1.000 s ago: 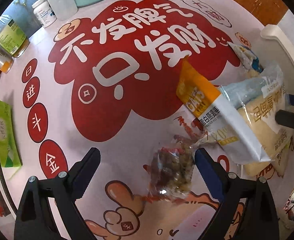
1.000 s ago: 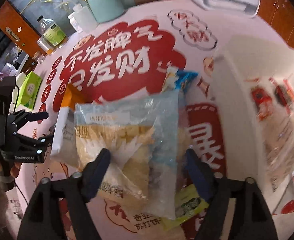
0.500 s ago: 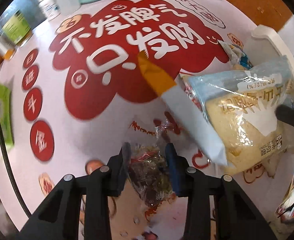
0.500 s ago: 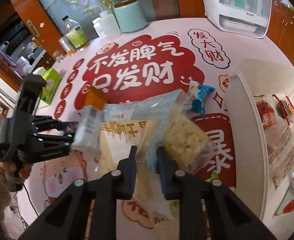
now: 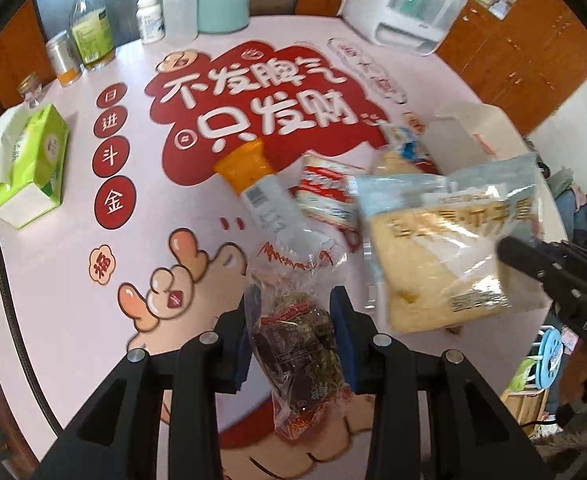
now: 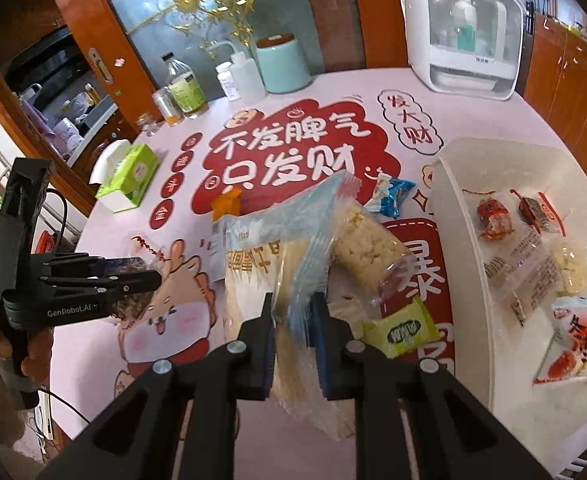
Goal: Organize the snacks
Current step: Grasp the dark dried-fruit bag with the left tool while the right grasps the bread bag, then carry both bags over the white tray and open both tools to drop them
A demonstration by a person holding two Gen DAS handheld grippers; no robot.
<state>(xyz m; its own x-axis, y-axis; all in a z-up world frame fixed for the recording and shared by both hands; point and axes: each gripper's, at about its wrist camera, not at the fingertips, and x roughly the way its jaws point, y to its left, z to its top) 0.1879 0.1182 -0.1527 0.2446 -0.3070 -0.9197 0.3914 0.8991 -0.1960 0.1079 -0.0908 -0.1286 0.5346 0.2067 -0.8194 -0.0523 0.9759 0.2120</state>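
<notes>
Over the pink printed tablecloth (image 6: 93, 360), keep left gripper (image 5: 293, 320) clamped on the clear dark-snack packet (image 5: 299, 332) and right gripper (image 6: 293, 320) pinching the blue-and-yellow snack bag (image 6: 261, 280), carrying both level toward the white tray (image 6: 449, 200)

Glossy, crinkled clear plastic wraps the date packet (image 5: 297, 344) and the cracker bag (image 6: 293, 280). The worktop (image 5: 73, 280) cover looks smooth and printed. Matt black plastic forms the tongs (image 5: 293, 336); the cabinets (image 5: 533, 60) are polished wood.

Bright, even daylight fills both views, with only soft shadows on the counter (image 5: 73, 288). Glare streaks the clear bag (image 5: 449, 240), which is motion-blurred in the left view. Fisheye bending curves the edges, and the corners fall black.
</notes>
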